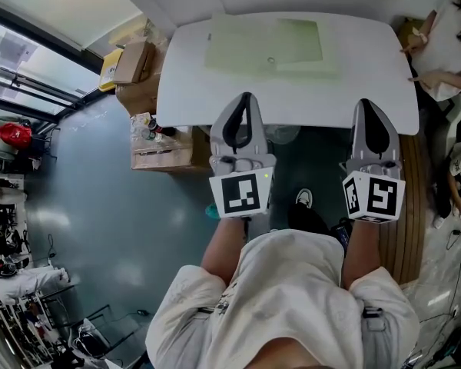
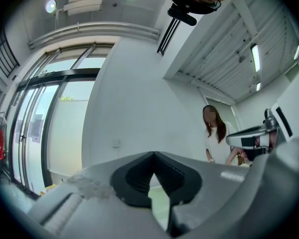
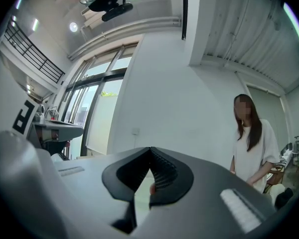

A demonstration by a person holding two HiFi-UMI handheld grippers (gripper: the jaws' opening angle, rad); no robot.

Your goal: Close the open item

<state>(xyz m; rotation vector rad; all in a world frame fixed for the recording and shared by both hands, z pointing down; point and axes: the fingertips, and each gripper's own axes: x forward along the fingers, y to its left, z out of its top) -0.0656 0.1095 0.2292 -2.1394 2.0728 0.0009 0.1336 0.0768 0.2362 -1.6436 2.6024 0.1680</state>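
Note:
A white table stands ahead, with a pale green mat on it and a small round thing on the mat. No open item can be made out on it. My left gripper is over the table's near edge, jaws shut with nothing between them. My right gripper is level with it further right, also shut and empty. In the left gripper view the left gripper has its tips together, and in the right gripper view the right gripper does too.
Cardboard boxes and a second stack crowd the table's left side. A person in white stands at the table's right end, and shows as the person and the person. A wooden board lies right of me.

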